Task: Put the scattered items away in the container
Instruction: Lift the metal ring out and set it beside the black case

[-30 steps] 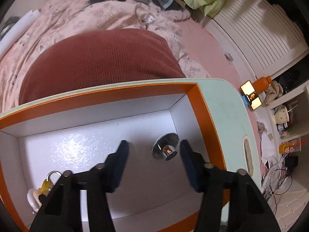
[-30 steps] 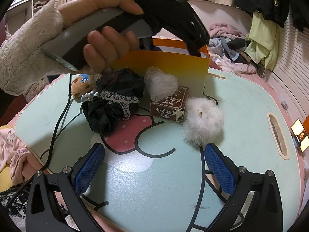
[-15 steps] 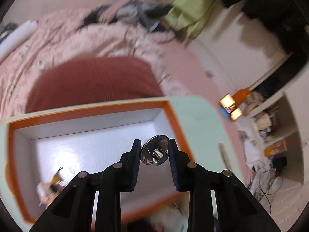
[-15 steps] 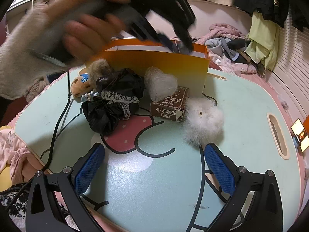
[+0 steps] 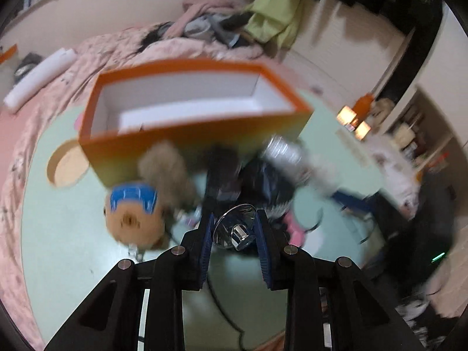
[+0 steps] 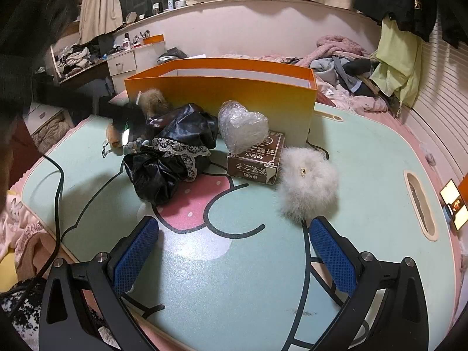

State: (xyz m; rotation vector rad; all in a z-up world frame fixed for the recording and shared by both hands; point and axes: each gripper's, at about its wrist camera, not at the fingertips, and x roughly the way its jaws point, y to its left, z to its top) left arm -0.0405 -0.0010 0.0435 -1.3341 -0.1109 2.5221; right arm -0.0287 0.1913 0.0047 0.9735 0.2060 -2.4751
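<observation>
Grippers first. My left gripper [image 5: 236, 231] is clamped on a shiny metal knob [image 5: 234, 230], a chrome disc with a short stub, pinched between the blue pads [image 5: 204, 239]. It sits above the worktop [image 5: 64, 234], in front of the orange box [image 5: 187, 134], not inside it. That view is smeared with motion blur, so fine detail is poor.

My right gripper [image 6: 234, 251] has its jaws wide apart with nothing between them, hanging over the bare mint worktop [image 6: 365, 158] printed with a cartoon face.

Box [image 6: 234, 93]: open top, white inside, standing at the far side of the worktop. From the left wrist view I see no items on the visible part of its floor; the near part is hidden by the wall.

Scattered items, all on the worktop in front of the box:
- black scrunchie [image 6: 172, 158] with white lace trim, in a heap left of centre
- bubble-wrapped heart [image 6: 242, 125], leaning against the box wall and resting on a brown carton [image 6: 257, 161]
- white pom-pom [image 6: 307, 184], just right of the carton, touching its corner
- tan fur ball [image 6: 153, 102] against the box wall
- doll head [image 5: 133, 213] with a blue cap, near the fur ball

Black cable [image 6: 60, 187] crosses the left edge of the worktop.
</observation>
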